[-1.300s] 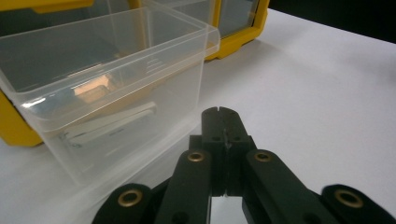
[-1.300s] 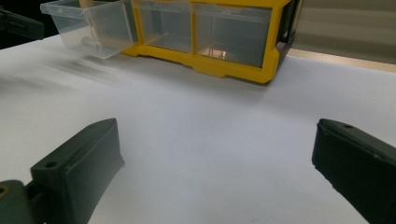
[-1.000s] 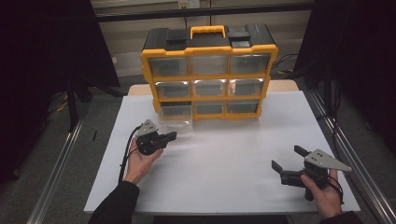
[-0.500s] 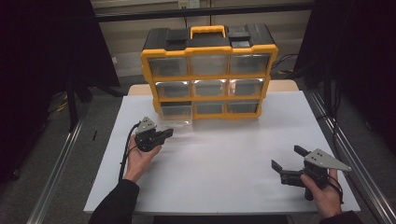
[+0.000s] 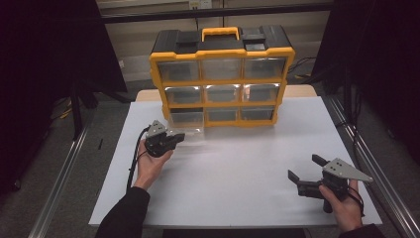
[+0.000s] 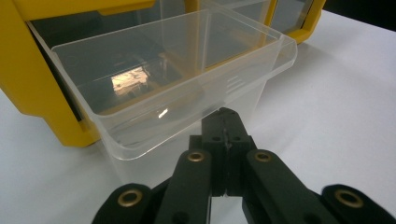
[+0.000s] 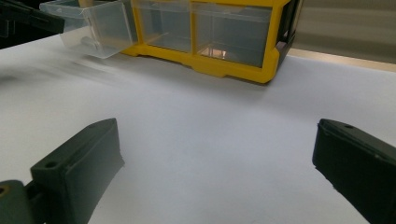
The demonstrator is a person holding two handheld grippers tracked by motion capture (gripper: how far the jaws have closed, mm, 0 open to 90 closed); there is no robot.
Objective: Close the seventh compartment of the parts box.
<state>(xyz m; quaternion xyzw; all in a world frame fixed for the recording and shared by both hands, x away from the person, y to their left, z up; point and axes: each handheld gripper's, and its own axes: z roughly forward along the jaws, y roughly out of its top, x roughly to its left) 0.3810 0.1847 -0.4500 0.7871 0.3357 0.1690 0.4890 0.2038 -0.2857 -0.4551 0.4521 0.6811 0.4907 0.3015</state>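
Observation:
A yellow and black drawer organizer (image 5: 223, 74) stands at the back of the white table (image 5: 237, 168). Its bottom-left clear drawer (image 5: 190, 121) is pulled partway out. My left gripper (image 5: 181, 136) is shut, its tips right at the front wall of that clear drawer (image 6: 154, 70), just under the lip. In the left gripper view my left gripper (image 6: 225, 114) has both jaws pressed together, and I see nothing between them. My right gripper (image 5: 304, 167) rests open at the front right, far from the organizer. Bare table lies between the jaws of my right gripper (image 7: 217, 140).
The other drawers of the organizer (image 7: 224, 32) are pushed in. The pulled-out drawer (image 7: 93, 23) looks empty. A metal rail (image 5: 376, 163) runs along the right of the table and dark curtains hang at both sides.
My left gripper has edged a little toward the pulled-out drawer. The right gripper has stayed where it was.

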